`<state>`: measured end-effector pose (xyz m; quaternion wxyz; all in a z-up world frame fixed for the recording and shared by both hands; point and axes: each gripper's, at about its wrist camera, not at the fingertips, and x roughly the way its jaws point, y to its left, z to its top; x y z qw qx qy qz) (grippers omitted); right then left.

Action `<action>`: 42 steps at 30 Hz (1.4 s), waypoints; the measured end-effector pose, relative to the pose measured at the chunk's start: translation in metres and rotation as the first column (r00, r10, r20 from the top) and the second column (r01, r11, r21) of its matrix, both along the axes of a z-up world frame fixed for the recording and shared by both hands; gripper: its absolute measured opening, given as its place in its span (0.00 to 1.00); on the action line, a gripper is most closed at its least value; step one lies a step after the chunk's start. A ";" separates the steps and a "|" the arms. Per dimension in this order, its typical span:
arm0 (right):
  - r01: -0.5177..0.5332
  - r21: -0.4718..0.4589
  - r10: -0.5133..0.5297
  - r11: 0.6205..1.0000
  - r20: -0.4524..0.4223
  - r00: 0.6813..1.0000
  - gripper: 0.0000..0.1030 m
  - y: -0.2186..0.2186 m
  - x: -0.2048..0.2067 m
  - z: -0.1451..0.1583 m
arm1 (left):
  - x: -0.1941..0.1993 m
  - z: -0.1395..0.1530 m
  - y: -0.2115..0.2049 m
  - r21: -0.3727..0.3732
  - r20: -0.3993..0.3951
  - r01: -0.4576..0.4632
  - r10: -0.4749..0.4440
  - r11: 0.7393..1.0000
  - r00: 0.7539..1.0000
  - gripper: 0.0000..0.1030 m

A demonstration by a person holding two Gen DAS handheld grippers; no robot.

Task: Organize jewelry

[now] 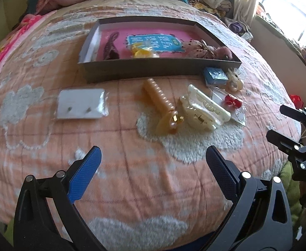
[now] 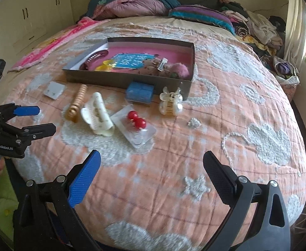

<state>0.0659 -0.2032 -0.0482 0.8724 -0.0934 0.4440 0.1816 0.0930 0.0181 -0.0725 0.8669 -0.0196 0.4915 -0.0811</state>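
A grey box (image 1: 144, 68) (image 2: 119, 79) with a pink lining lies on the peach bedspread and holds a few hair pieces. In front of it lie an amber ribbed hair clip (image 1: 163, 102) (image 2: 76, 102), a cream claw clip (image 1: 203, 106) (image 2: 97, 115), a packet with red ball earrings (image 1: 232, 102) (image 2: 136, 123), a blue packet (image 1: 214, 75) (image 2: 139, 92), a small pearl claw clip (image 1: 234, 81) (image 2: 170, 103) and a white earring card (image 1: 80, 106) (image 2: 54, 90). My left gripper (image 1: 153, 167) (image 2: 37, 119) hangs open short of the clips. My right gripper (image 2: 152, 171) (image 1: 278, 123) is open too, nothing between its fingers.
Pillows and a folded quilt (image 2: 136, 4) sit at the head of the bed. A heap of clothes (image 2: 257, 29) lies at the back right near a bright window (image 1: 299, 16). Cupboards (image 2: 27, 16) stand on the left. A green cloth (image 2: 0, 205) shows below the bed's near edge.
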 end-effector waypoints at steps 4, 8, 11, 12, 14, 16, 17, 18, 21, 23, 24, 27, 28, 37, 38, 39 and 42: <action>0.002 -0.026 -0.002 1.000 -0.007 1.000 0.95 -0.002 0.010 -0.008 | 0.011 -0.008 -0.008 0.028 -0.012 0.022 -0.022 0.999 1.000 0.86; -0.001 -0.037 0.000 0.999 -0.008 1.000 0.95 -0.003 0.017 -0.010 | 0.021 -0.016 -0.009 0.040 -0.024 0.029 -0.028 0.999 0.999 0.78; -0.002 -0.040 0.001 0.999 -0.012 1.000 0.95 -0.004 0.021 -0.012 | 0.028 -0.018 -0.007 0.033 -0.025 0.020 -0.019 0.999 1.000 0.74; -0.003 -0.039 0.002 0.999 -0.013 1.000 0.95 -0.004 0.023 -0.012 | 0.031 -0.017 -0.007 0.028 -0.024 0.019 -0.018 0.999 1.000 0.73; -0.007 -0.043 0.006 0.999 -0.016 1.000 0.95 -0.003 0.026 -0.013 | 0.035 -0.016 -0.008 0.022 -0.017 0.017 -0.016 1.000 1.000 0.71; -0.014 -0.048 0.013 0.999 -0.018 1.000 0.95 -0.002 0.029 -0.014 | 0.039 -0.016 -0.008 0.017 -0.014 0.013 -0.012 1.000 1.000 0.65; -0.018 -0.049 0.017 0.999 -0.019 1.000 0.95 -0.001 0.030 -0.015 | 0.042 -0.016 -0.008 0.020 -0.008 0.011 -0.011 1.000 1.000 0.59; -0.025 -0.054 0.024 0.998 -0.020 1.000 0.95 0.000 0.032 -0.016 | 0.044 -0.016 -0.008 0.028 -0.005 0.010 -0.010 1.000 1.000 0.52; -0.054 -0.069 0.052 0.996 -0.026 0.998 0.95 0.007 0.036 -0.020 | 0.050 -0.016 -0.004 0.026 -0.008 0.006 -0.006 1.000 1.000 0.31; -0.075 -0.091 0.073 0.993 -0.029 0.997 0.95 0.011 0.040 -0.022 | 0.052 -0.015 0.004 0.017 -0.010 -0.007 0.007 1.000 1.000 0.21; -0.087 -0.100 0.085 0.991 -0.032 0.996 0.95 0.014 0.042 -0.024 | 0.053 -0.015 0.007 0.005 -0.013 -0.010 0.010 1.000 1.000 0.21; -0.125 -0.122 0.121 0.985 -0.037 0.992 0.95 0.024 0.048 -0.028 | 0.053 -0.013 0.017 -0.007 -0.016 -0.024 0.023 1.000 1.000 0.21; -0.136 -0.128 0.132 0.982 -0.035 0.991 0.95 0.027 0.050 -0.030 | 0.053 -0.013 0.019 -0.009 -0.016 -0.026 0.026 1.000 1.000 0.21; -0.234 -0.182 0.229 0.955 -0.051 0.972 0.89 0.054 0.066 -0.049 | 0.058 -0.014 0.026 -0.032 -0.029 -0.039 0.038 0.999 0.999 0.21; -0.241 -0.165 0.234 0.956 -0.062 0.970 0.80 0.055 0.067 -0.050 | 0.059 -0.014 0.026 -0.034 -0.030 -0.040 0.039 0.999 0.999 0.22; -0.244 -0.144 0.235 0.959 -0.074 0.969 0.77 0.056 0.067 -0.052 | 0.060 -0.015 0.027 -0.036 -0.032 -0.041 0.040 0.999 0.999 0.22; -0.246 -0.075 0.239 0.966 -0.093 0.966 0.55 0.051 0.066 -0.051 | 0.062 -0.016 0.026 -0.030 -0.029 -0.040 0.039 0.999 0.999 0.20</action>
